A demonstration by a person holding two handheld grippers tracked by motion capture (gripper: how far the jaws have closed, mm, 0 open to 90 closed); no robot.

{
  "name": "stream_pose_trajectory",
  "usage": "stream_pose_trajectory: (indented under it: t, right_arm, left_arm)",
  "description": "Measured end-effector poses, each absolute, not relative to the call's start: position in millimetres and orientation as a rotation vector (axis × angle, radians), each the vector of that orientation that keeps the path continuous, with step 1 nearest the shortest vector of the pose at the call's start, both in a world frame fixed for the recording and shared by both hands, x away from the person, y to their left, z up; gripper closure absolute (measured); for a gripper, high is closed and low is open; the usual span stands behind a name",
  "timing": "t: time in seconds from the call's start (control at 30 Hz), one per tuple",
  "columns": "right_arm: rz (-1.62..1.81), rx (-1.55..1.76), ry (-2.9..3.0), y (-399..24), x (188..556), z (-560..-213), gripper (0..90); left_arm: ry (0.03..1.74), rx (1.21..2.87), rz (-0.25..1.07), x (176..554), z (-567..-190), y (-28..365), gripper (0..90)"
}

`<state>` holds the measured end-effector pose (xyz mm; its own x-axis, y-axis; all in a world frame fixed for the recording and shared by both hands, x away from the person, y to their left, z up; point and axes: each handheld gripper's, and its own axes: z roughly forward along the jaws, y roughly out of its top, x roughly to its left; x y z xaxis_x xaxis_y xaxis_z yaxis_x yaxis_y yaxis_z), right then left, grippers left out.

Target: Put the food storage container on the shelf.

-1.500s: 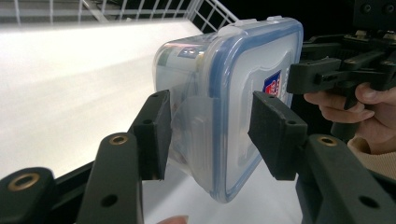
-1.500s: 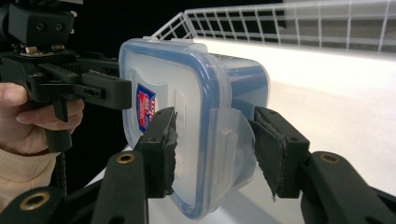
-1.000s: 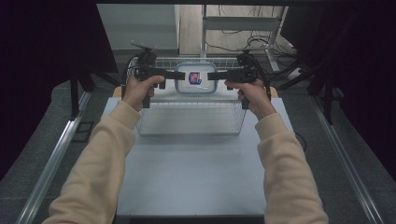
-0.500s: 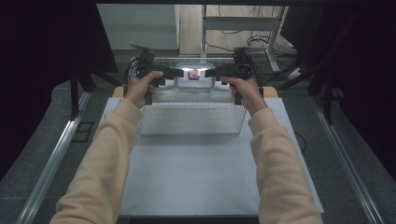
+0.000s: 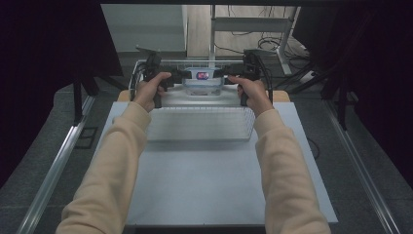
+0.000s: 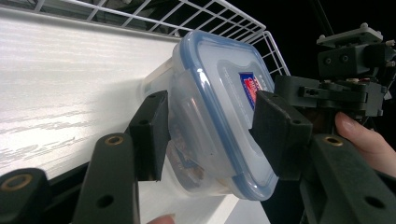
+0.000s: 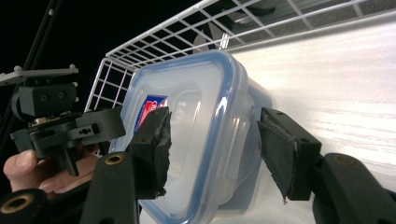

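Note:
A clear plastic container (image 5: 201,80) with a blue-rimmed lid and a red and blue label sits tilted between my two grippers, over the far white wire basket (image 5: 146,63). My left gripper (image 5: 181,77) clamps one end of the container (image 6: 215,116). Its pads (image 6: 152,135) still press on the body and lid, though the jaws have just been opening a little. My right gripper (image 5: 221,74) straddles the other end of the container (image 7: 196,121). Its jaws have just been opening too, and a thin gap shows at one pad (image 7: 282,154).
The wire basket's rim (image 6: 219,14) rises behind the container, and below it lies a pale wood-grain surface (image 7: 336,74). A second white wire rack (image 5: 199,124) stands nearer on the light table (image 5: 214,185). Dark curtains close both sides.
Both hands have carried the container a little farther away and lower, towards the far wire basket. The forearms now reach further over the near rack.

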<state>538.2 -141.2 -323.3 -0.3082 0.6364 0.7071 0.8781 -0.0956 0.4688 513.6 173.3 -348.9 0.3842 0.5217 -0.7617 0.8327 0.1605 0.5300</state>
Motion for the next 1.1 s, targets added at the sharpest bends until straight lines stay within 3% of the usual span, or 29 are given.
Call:
stream_pose_trajectory:
  t: [0.07,0.2,0.3,0.5,0.77,1.1]
  right_arm:
    - [-1.374,-1.680,-1.917,-139.7,536.6,-323.9,41.4]
    - [-1.391,-1.730,-1.917,-134.3,531.7,-324.1,18.7]
    - [-1.470,-1.761,-1.934,-133.7,522.5,-316.3,11.0]
    - [-1.547,-1.666,-2.071,-135.0,495.1,-300.6,9.7]
    - [-1.553,-1.452,-2.400,-146.4,448.8,-299.4,13.4]
    - [-1.447,-1.287,-2.621,-171.0,393.9,-333.8,18.6]
  left_arm:
    - [1.284,1.510,-0.309,512.4,-348.2,172.3,43.9]
    - [1.279,1.529,-0.244,507.7,-344.1,170.8,28.4]
    - [1.258,1.560,-0.128,497.2,-335.6,170.8,22.8]
    - [1.171,1.668,0.144,459.9,-314.7,170.0,20.9]
    - [1.088,1.776,0.186,403.8,-320.6,169.8,21.0]
    - [1.037,1.886,0.182,330.5,-369.7,171.6,20.9]
